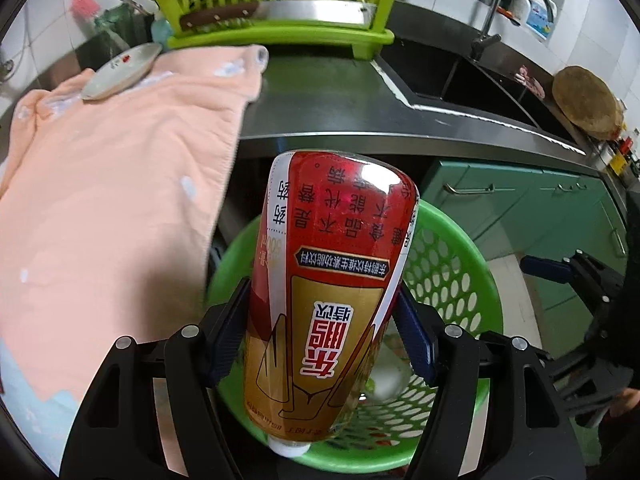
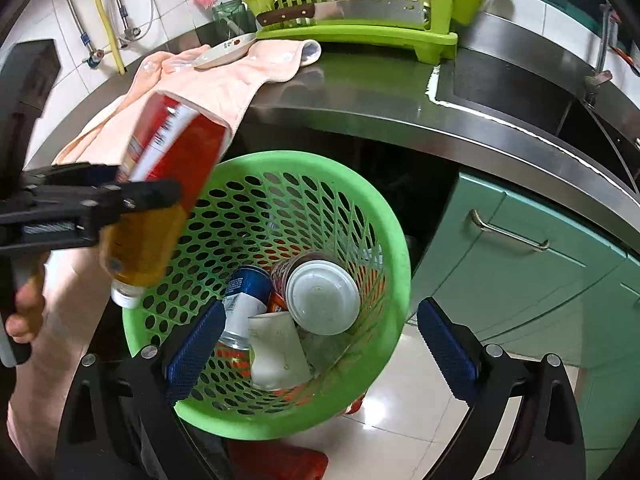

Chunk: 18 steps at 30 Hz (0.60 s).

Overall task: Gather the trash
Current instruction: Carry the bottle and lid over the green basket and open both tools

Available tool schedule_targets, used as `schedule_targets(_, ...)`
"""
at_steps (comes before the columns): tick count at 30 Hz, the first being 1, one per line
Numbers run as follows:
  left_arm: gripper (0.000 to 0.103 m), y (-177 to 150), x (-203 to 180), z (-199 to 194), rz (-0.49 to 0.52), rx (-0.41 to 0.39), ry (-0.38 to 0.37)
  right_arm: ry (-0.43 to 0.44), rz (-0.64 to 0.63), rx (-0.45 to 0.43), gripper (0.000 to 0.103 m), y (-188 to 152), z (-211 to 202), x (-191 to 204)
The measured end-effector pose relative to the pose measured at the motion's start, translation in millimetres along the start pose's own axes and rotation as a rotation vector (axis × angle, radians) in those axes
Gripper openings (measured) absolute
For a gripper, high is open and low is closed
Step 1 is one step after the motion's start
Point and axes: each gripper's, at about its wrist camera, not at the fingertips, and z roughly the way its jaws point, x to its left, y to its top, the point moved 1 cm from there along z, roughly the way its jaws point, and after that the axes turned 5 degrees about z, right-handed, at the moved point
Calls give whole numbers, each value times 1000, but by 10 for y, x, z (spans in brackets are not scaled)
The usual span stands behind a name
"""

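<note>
Left gripper (image 1: 320, 332) pinches a bottle (image 1: 324, 280) cap-down at frame centre, over the basket (image 1: 452, 264), ready to drop; right gripper (image 2: 320, 344) spread, empty.

Left gripper (image 1: 320, 332): black frame, two blue ribbed pads (image 1: 226, 340), angled steeply downward. Jaws stand partly apart, both pads pressed against the sides of a red-and-gold drink bottle (image 1: 324, 280) carried neck-down. In the right wrist view the same gripper (image 2: 132, 200) enters from the left edge, roughly level across the picture, a bare hand (image 2: 22, 312) wrapped round its handle; part of a forearm shows below.

Right gripper (image 2: 322, 344): black frame, two blue ribbed pads (image 2: 448, 344), also tilted downward. Jaws stand wide apart, nothing between the pads, nothing touched. In the left wrist view it (image 1: 560, 270) reaches in from the right edge.
</note>
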Motion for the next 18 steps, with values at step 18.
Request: schedule_targets(18,75,-60,-105,138,15,49,-11,20,-14,-15,93,8,-55,112)
